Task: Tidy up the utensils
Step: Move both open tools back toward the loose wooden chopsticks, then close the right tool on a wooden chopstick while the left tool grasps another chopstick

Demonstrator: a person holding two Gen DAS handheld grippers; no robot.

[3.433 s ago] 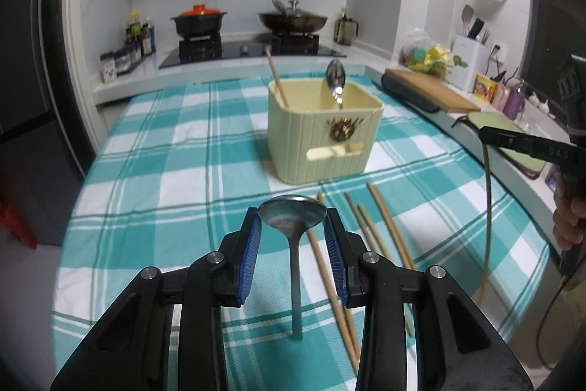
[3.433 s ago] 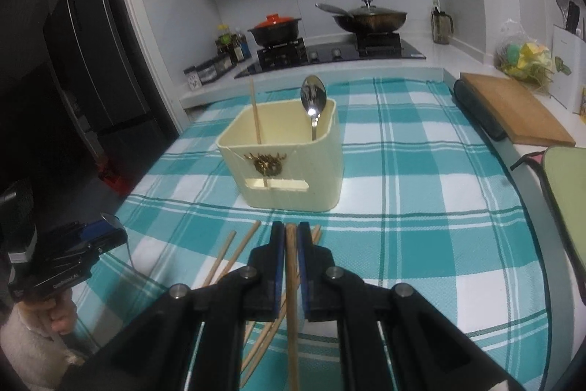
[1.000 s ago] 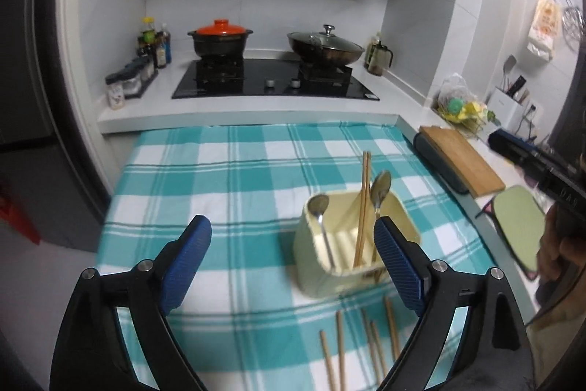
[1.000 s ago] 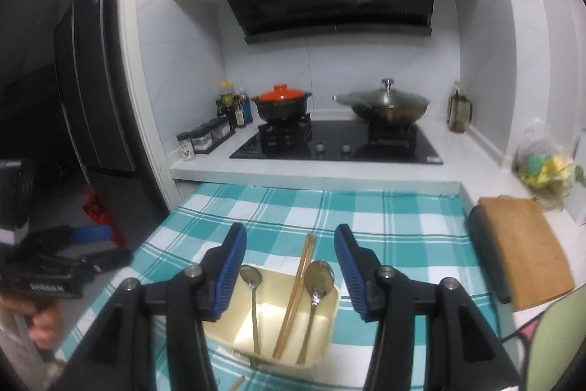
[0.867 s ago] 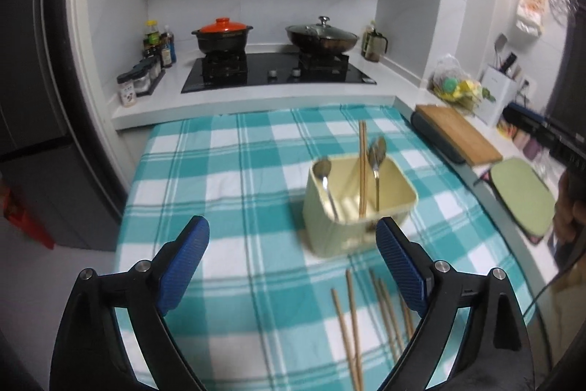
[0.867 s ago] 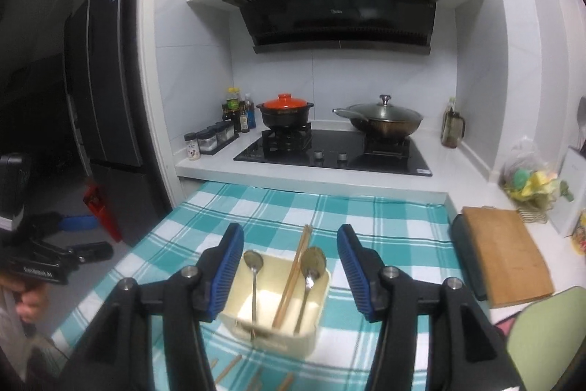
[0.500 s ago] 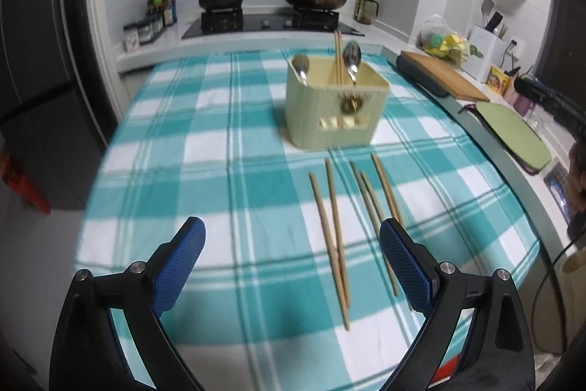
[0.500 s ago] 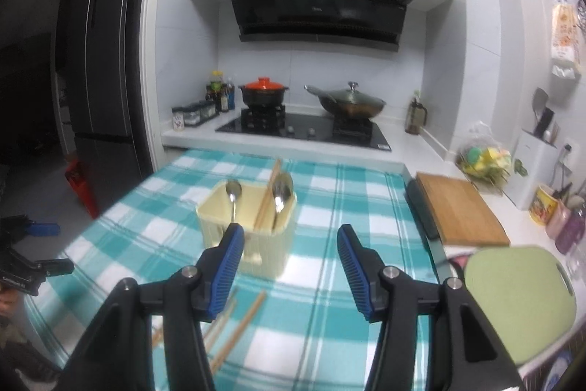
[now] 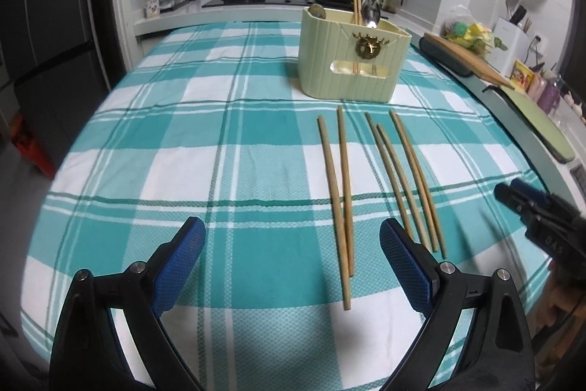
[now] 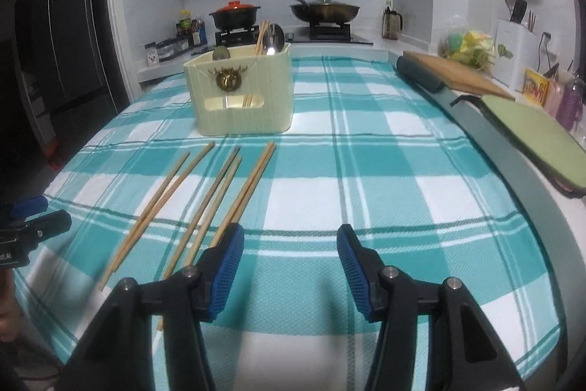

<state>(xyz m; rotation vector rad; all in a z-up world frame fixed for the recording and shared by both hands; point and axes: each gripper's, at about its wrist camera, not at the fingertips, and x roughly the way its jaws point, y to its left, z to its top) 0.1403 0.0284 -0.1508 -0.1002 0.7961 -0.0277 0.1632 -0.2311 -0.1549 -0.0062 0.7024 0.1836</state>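
Five slim, pale wooden chopsticks (image 9: 342,193) flat on the checked cloth (image 9: 183,141), both claws gaping, empty.

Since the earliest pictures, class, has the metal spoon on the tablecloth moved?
Yes. The spoon no longer lies by the chopsticks; it stands in the holder.

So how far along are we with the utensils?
Partly done: two spoons and a pair of chopsticks stand in the cream holder. Nothing in hand; left gripper and right gripper are open. Five loose chopsticks remain on the cloth.
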